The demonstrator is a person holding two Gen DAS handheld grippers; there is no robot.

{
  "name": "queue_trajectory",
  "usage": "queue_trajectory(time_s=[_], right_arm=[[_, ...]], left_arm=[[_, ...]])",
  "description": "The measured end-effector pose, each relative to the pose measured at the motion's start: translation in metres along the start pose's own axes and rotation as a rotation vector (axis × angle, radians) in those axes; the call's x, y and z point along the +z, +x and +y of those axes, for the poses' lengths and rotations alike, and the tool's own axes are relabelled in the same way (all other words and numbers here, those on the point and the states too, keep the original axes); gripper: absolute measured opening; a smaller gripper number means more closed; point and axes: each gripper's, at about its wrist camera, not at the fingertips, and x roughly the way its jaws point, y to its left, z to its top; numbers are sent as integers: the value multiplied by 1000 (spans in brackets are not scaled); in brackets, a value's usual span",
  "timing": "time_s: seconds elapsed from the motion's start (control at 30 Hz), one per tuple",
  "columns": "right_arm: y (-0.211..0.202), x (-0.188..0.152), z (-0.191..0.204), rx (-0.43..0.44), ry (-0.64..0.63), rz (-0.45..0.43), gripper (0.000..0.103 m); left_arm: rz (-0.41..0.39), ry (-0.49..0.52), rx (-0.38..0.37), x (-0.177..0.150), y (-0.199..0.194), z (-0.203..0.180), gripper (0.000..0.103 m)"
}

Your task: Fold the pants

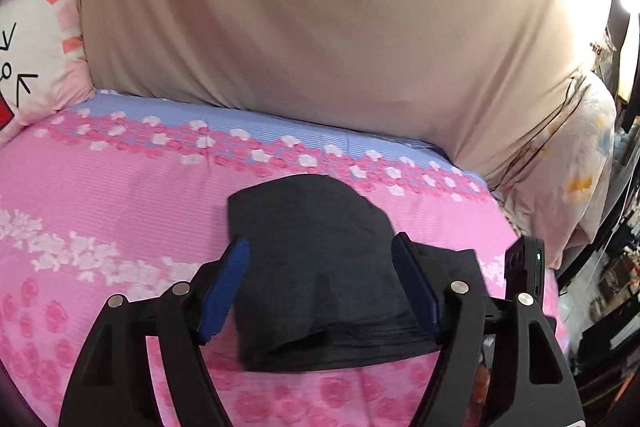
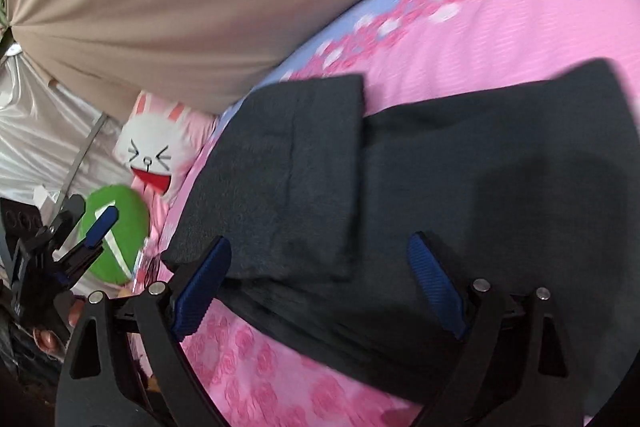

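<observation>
Dark grey pants (image 1: 316, 267) lie folded in a stack on the pink flowered bed sheet (image 1: 100, 195). In the left wrist view, my left gripper (image 1: 320, 247) is open, its blue pads either side of the folded pants, above them. In the right wrist view, the pants (image 2: 400, 187) fill the centre, with a folded flap on the left part. My right gripper (image 2: 320, 251) is open and empty over the pants' near edge. The left gripper also shows in the right wrist view (image 2: 92, 231), far left, off the bed's end.
A beige curtain (image 1: 320, 7) hangs behind the bed. A white bunny pillow (image 2: 156, 155) and a green cushion (image 2: 120, 239) lie at the bed's end. A flowered quilt (image 1: 568, 163) is bunched at the right. Clutter stands past the bed's right edge.
</observation>
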Motion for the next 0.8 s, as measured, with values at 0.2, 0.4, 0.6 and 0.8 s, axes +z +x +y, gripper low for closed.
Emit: queue_trajectory(time_s=[0.2, 0.4, 0.6, 0.8], right_arm=[[24, 23, 31, -19, -65, 77, 20], [14, 65, 76, 124, -90, 81, 12], [13, 69, 58, 41, -66, 46, 23], [30, 31, -5, -55, 49, 127, 51]], left_arm=[[75, 197, -12, -22, 23, -32, 79], [21, 488, 162, -41, 75, -91, 88], [195, 230, 77, -14, 132, -47, 11], [158, 133, -15, 9, 114, -22, 10]])
